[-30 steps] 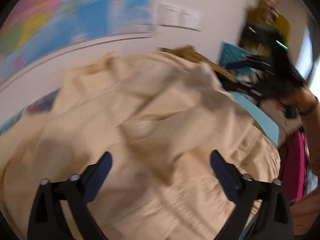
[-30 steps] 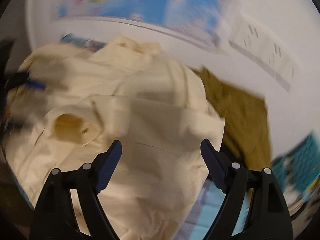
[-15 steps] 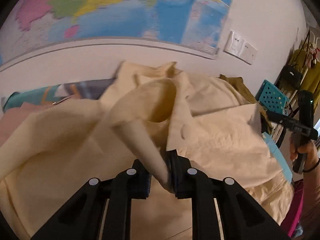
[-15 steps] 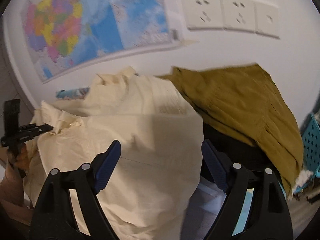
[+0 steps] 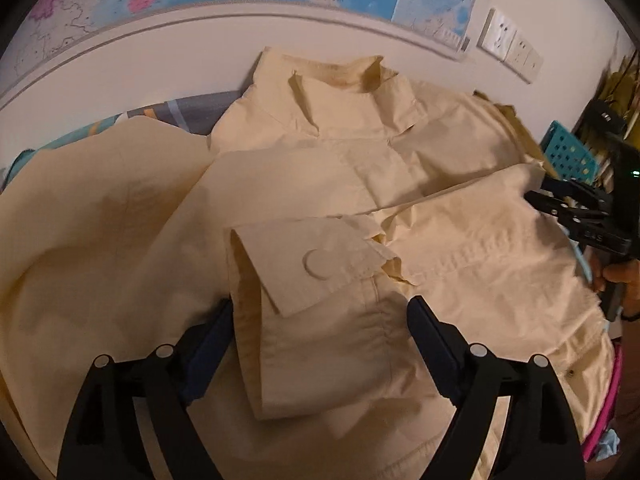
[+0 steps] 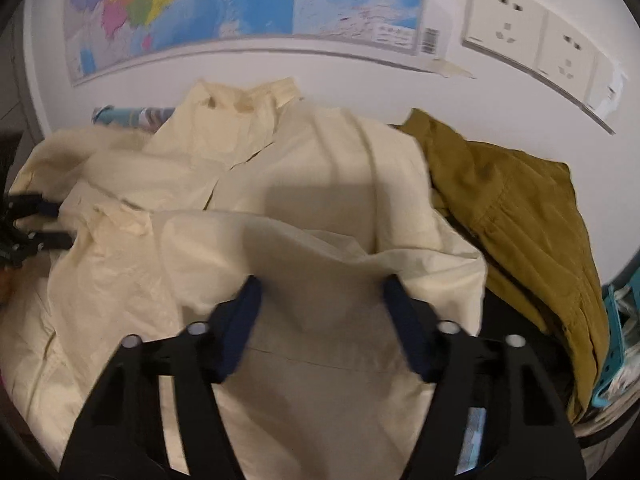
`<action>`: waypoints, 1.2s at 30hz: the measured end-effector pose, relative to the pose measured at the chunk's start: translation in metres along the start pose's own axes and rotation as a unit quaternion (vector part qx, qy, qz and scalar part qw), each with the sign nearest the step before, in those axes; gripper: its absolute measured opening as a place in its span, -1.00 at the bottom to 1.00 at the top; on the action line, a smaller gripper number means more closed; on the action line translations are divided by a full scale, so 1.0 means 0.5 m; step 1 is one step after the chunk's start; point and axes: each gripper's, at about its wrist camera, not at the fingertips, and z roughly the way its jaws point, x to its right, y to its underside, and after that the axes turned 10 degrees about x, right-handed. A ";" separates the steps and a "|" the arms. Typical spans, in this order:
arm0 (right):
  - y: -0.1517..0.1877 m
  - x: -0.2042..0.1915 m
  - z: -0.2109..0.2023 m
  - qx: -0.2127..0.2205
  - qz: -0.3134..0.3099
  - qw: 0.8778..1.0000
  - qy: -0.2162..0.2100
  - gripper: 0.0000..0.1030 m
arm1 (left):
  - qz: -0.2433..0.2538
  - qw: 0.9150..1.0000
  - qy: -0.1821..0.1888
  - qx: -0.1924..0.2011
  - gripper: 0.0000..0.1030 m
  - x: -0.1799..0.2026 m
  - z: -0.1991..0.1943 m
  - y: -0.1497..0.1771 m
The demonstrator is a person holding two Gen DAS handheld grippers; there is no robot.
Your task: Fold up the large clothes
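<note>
Item: one cream jacket (image 5: 400, 168), large, lying spread and rumpled on a surface against a white wall (image 5: 168, 68). Collar (image 5: 340, 76) stood at the far end, next to the wall. One sleeve was folded across the front of the garment, its cuff (image 5: 312, 264) lying flat with a round cloth-covered button (image 5: 318, 264) facing up. In the right wrist view the jacket (image 6: 280, 208) filled the middle of the frame, with a broad fold of its fabric raised in front of the camera.

Left gripper (image 5: 320, 320): jaws had just been opening and stood well apart, one on each side of the folded sleeve below the cuff. The sleeve lay between the dark blue pads (image 5: 430, 332) without being pinched; nothing was held.

Right gripper (image 6: 320, 300): jaws had just been closing and stood about half apart, with the raised fold of jacket fabric between them. The picture was blurred there, so whether the pads (image 6: 402, 320) pressed on the cloth could not be told. In the left wrist view this gripper (image 5: 560, 204) sat at the jacket's right edge, a hand (image 5: 620, 276) gripping its handle.

Surroundings: an olive-brown garment (image 6: 520, 216) lay crumpled just beside the jacket, to its right. A patterned blue and grey cover (image 5: 180, 112) showed under the jacket by the wall. A coloured map (image 6: 240, 4) hung on the wall, with white sockets (image 6: 532, 36) to its right. A teal perforated basket (image 5: 568, 156) stood at the far right.
</note>
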 end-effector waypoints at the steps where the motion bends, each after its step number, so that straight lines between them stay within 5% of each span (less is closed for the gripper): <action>1: 0.000 -0.001 0.003 -0.003 -0.003 1.000 0.001 -0.40 | 0.006 1.000 -0.014 0.001 0.22 0.003 0.006 -0.002; 2: -0.002 -0.005 0.006 -0.008 -0.011 1.000 0.005 -0.85 | 0.009 1.000 -0.023 0.000 -0.12 0.004 0.008 -0.003; 4: -0.013 -0.012 -0.004 0.009 -0.017 1.000 0.010 -0.94 | -0.004 1.000 -0.025 0.000 -0.46 -0.008 0.003 -0.003; 7: -0.046 -0.014 -0.052 0.063 -0.002 0.998 -0.005 -0.95 | -0.026 0.999 -0.015 0.024 -0.55 -0.027 -0.031 0.002; 11: -0.059 -0.027 -0.014 0.045 -0.010 0.999 -0.003 -0.95 | -0.013 0.999 -0.042 0.024 -0.35 -0.036 -0.054 0.021; 15: -0.034 -0.038 0.054 -0.020 -0.019 1.000 0.011 -0.86 | 0.023 0.998 -0.044 0.047 0.24 -0.029 -0.121 0.043; 18: -0.039 -0.044 0.021 -0.002 -0.012 1.000 0.008 -0.49 | 0.057 0.991 -0.075 0.091 0.38 -0.039 -0.204 0.065; 20: -0.048 -0.052 -0.013 0.019 -0.002 1.000 -0.006 0.13 | 0.063 0.986 -0.108 0.111 0.43 -0.063 -0.256 0.076; 22: -0.055 -0.075 -0.047 0.036 -0.010 0.999 -0.021 0.18 | 0.050 0.979 -0.158 0.120 0.48 -0.100 -0.294 0.086; 27: -0.057 -0.194 -0.101 0.049 -0.034 0.986 -0.154 0.22 | -0.004 0.967 -0.240 0.087 0.49 -0.199 -0.314 0.117; 30: -0.041 -0.302 -0.100 0.029 -0.056 0.964 -0.259 0.25 | -0.028 0.970 -0.233 0.058 0.46 -0.243 -0.299 0.138; 31: -0.034 -0.337 -0.099 0.021 -0.066 0.956 -0.287 0.28 | -0.034 0.972 -0.228 0.051 0.41 -0.255 -0.298 0.145; 35: -0.010 -0.491 -0.090 -0.008 -0.094 0.913 -0.398 0.31 | -0.033 0.979 -0.198 0.032 -0.79 -0.267 -0.281 0.147; 36: -0.007 -0.534 -0.086 -0.014 -0.096 0.900 -0.424 0.32 | -0.039 0.980 -0.193 0.031 -0.90 -0.272 -0.282 0.144</action>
